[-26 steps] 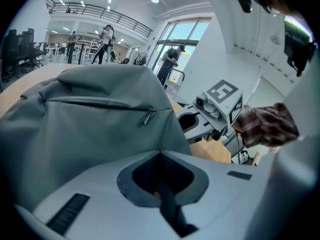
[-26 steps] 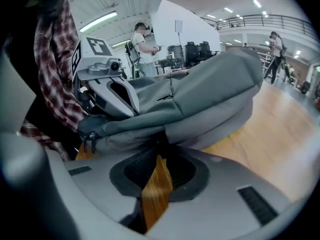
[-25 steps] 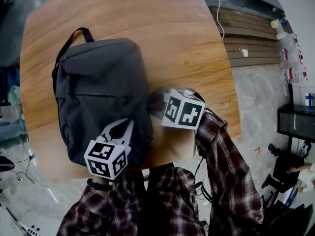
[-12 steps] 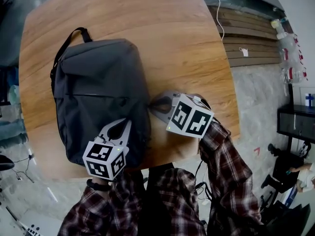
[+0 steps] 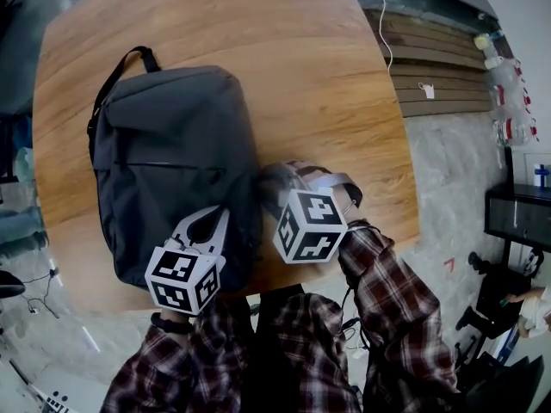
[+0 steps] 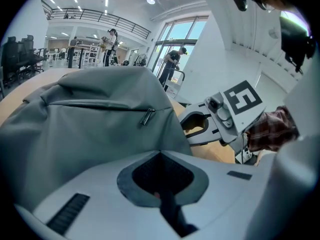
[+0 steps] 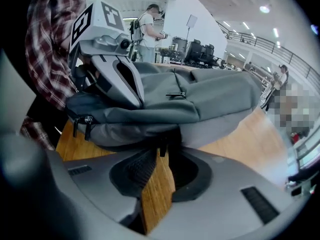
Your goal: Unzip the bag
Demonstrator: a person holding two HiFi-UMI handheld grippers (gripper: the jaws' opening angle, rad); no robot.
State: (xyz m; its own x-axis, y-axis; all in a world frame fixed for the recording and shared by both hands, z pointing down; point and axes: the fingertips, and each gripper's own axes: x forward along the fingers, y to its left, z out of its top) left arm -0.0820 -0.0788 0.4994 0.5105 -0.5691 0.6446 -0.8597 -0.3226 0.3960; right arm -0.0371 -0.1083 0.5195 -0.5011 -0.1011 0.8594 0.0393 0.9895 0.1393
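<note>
A dark grey backpack [image 5: 172,170] lies flat on the wooden table [image 5: 301,58], its strap at the far left corner. My left gripper [image 5: 213,218] rests on the bag's near end, shut on its fabric [image 6: 90,134]. My right gripper [image 5: 269,183] is at the bag's right side. In the right gripper view its jaws [image 7: 162,151] are closed round a small dark zipper pull [image 7: 161,145] that hangs from the bag's side seam [image 7: 200,99]. Two more pulls [image 7: 82,124] hang at the bag's corner, under the left gripper [image 7: 107,59].
The table's near edge runs just under both grippers, and its right edge [image 5: 411,188] drops to a speckled floor. Wooden slats [image 5: 439,76], bottles [image 5: 504,84] and a black shelf [image 5: 516,218] stand to the right. People stand far off in the hall.
My right gripper has turned and its marker cube has swung toward me, with the jaws staying at the bag's right side. The bag shifted slightly left. The left gripper has barely moved.
</note>
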